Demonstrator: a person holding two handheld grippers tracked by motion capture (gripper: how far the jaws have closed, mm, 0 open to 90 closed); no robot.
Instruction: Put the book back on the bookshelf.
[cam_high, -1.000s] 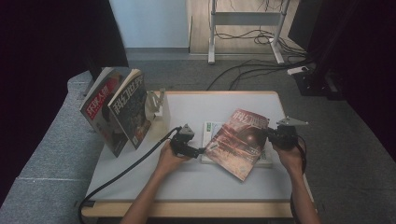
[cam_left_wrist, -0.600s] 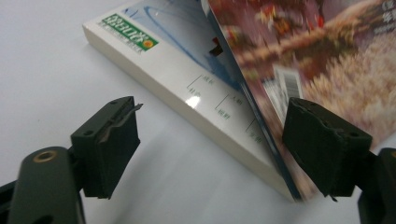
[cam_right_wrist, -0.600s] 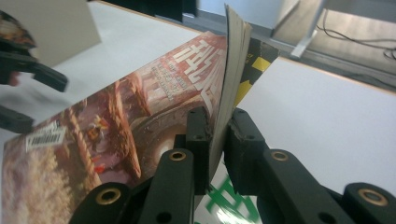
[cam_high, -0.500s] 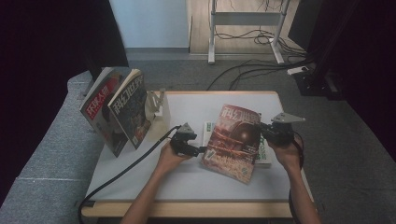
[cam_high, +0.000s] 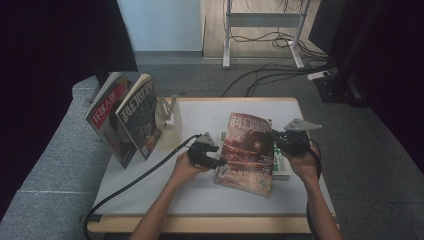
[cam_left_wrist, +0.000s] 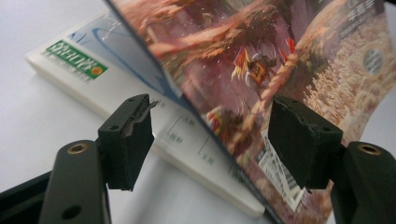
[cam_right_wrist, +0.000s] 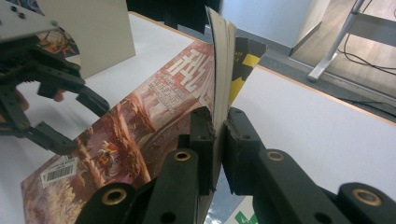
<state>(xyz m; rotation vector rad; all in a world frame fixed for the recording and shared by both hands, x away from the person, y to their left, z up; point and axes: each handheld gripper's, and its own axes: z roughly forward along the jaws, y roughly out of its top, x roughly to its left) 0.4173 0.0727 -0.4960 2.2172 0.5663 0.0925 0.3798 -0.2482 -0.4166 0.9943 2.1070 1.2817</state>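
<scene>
Magazine with a reddish fantasy cover sits just right of centre in the high view, tilted, its right edge lifted off the white table. The right gripper pinches that raised edge; in the right gripper view its jaws are pressed together on the stacked pages, which rise upright from between the pads. The left gripper waits at the magazine's left edge. In the left gripper view its jaws are spread, and they have just been closing in; the magazine's lower corner with its barcode lies between them, the right pad just beside the cover, the left pad apart from it over the table.

Under the magazine lies one white booklet with a green label, flat on the table, showing at the upper left of the left gripper view. Two more magazines stand leaning at the left of the high view against a pale bookend. That makes three magazines, one booklet, one bookend, two grippers. A black cable trails from the left gripper toward the lower left.
</scene>
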